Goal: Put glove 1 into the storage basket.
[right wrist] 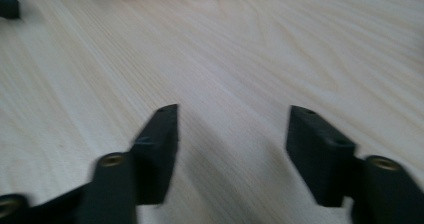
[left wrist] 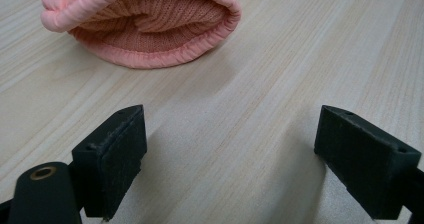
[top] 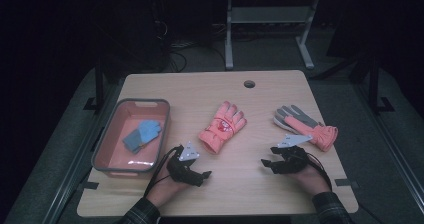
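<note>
We're guessing it's glove sorting: blue glove sitting in the left tray, two pink gloves waiting mid-bench, both grippers hovering near with fingers wide, holding nothing.

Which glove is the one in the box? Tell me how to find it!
Look at the pink bin on the table's left side. Inside lies a small blue glove. It is the only blue one; the two gloves out on the wood are pink.
</note>
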The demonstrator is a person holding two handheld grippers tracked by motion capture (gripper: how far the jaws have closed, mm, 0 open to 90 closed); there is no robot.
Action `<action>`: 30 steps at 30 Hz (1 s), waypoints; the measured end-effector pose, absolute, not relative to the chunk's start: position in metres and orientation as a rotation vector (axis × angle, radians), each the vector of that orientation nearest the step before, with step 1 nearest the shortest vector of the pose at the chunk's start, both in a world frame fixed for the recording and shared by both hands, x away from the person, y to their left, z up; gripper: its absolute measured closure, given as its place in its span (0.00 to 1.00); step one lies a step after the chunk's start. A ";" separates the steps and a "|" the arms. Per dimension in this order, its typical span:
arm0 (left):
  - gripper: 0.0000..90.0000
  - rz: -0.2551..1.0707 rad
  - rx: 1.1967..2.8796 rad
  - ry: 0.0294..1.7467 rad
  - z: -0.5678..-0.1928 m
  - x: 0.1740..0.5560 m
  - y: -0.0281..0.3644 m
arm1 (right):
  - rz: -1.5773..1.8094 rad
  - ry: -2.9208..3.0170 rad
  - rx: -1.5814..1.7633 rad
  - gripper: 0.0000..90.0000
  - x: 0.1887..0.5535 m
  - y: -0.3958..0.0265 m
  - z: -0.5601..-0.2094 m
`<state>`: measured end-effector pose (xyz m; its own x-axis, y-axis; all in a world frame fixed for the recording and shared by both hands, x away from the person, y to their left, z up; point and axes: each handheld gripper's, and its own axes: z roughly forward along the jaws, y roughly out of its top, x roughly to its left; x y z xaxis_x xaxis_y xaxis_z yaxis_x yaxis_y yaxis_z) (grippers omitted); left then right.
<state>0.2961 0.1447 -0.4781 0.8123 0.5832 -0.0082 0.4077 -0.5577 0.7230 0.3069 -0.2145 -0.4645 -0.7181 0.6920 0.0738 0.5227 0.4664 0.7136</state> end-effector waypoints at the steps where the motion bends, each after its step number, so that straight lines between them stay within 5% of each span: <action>1: 0.14 0.301 2.241 0.723 -0.478 0.296 0.145 | 1.094 2.490 1.041 0.55 0.307 -0.216 -0.461; 9: 0.14 0.300 2.246 0.714 -0.478 0.297 0.145 | 1.109 2.432 1.074 1.00 0.316 -0.230 -0.435; 30: 0.14 0.297 2.247 0.716 -0.478 0.297 0.144 | 1.021 2.167 1.278 1.00 0.358 -0.331 -0.411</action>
